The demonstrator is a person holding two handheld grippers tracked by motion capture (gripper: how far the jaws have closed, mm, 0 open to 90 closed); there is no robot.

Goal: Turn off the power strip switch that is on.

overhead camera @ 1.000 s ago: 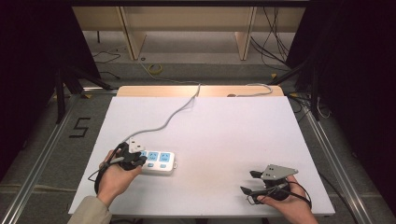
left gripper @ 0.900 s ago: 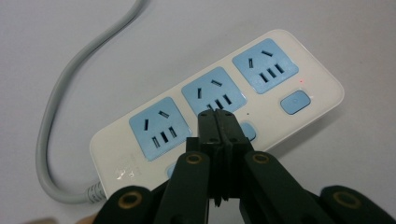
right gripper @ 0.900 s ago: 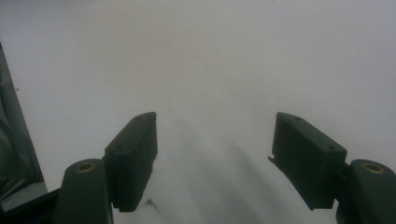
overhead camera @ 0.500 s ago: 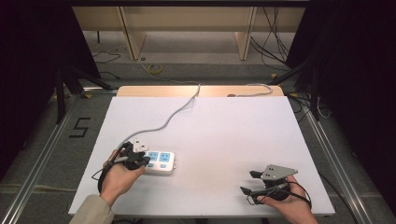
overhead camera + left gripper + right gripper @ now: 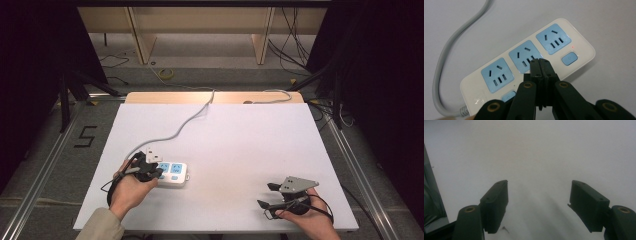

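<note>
A white table carries a power strip with its grey cord.

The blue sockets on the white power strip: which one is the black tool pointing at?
The middle socket of the three. The shut left tool has its tips over that socket's lower edge, while the end sockets sit uncovered on either side.

Lab / recording rig, not a home. White table sits inside an aluminium rail frame on grey floor, black curtains both sides. A "5" is taped on the floor beside the left rail. Loose cables on the floor behind, plus bare plywood shelving at the back. Person works with handheld grippers carrying cameras and trailing wires: left gripper, right gripper. Power strip is the test object.
</note>
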